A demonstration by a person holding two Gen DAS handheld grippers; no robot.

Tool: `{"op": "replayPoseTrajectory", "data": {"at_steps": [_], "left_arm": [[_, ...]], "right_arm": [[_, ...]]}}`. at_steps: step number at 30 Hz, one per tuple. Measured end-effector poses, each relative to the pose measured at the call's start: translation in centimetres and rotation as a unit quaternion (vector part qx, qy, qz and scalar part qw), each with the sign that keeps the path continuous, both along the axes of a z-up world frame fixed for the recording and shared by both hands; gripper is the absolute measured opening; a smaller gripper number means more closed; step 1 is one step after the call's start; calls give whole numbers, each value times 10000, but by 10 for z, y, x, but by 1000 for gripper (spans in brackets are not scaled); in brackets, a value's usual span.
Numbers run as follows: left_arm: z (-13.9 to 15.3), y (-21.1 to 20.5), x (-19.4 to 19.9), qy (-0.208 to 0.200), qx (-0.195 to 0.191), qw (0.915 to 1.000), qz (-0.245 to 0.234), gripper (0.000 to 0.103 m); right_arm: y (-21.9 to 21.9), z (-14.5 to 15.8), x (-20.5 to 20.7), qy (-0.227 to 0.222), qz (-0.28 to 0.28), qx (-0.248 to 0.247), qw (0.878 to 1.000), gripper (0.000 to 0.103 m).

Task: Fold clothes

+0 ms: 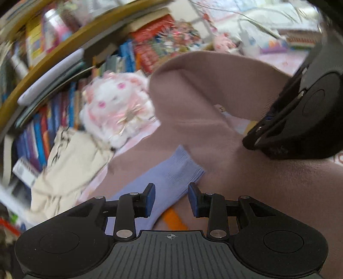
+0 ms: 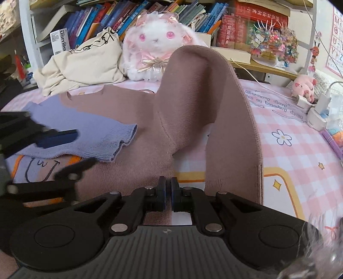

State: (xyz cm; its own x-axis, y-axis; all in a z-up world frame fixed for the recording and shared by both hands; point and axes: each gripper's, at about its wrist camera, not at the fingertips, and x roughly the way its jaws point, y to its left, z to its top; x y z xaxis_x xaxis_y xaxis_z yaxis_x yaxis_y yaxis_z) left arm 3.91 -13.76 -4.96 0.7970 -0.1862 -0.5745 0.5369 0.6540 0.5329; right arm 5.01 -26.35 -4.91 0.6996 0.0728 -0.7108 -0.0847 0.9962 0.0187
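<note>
Legibly, box (image 2: 60, 41) reads "usmile"; blanket (image 2: 276, 105) perhaps "a lucky day".

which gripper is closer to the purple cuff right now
Left. The left gripper hangs open directly over the purple cuff. The right gripper is off to the side, shut on the brown sweater.

Home bedroom: bookshelf (image 2: 120, 15), plush rabbit (image 2: 156, 43)
</note>
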Motion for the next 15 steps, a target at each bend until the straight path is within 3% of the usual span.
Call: {"op": "replayPoseTrajectory", "data": {"at_steps": [3, 4, 5, 7, 10, 15], "left_arm": [[-8, -11, 2, -141, 231, 9996, -7, 31], [-9, -10, 3, -155, 225, 9996, 3, 26], [-10, -10, 5, -118, 208, 9997, 28, 12], [-10, -7, 9, -47, 129, 9999, 77, 7], [-6, 1, 10, 91, -109, 9999, 46, 6], [-5, -7, -4, 98, -89, 9993, -347, 24]], "right_arm": [[2, -1, 0, -9, -8, -18, 10000, 7], [1, -1, 0, -15, -24, 17, 10000, 8], [0, -1, 0, -22, -39, 51, 10000, 8], [0, -1, -1, -25, -50, 61, 10000, 8], [2, -1, -1, -22, -63, -7, 10000, 8], [6, -1, 0, -9, -80, -97, 9999, 9]]}}
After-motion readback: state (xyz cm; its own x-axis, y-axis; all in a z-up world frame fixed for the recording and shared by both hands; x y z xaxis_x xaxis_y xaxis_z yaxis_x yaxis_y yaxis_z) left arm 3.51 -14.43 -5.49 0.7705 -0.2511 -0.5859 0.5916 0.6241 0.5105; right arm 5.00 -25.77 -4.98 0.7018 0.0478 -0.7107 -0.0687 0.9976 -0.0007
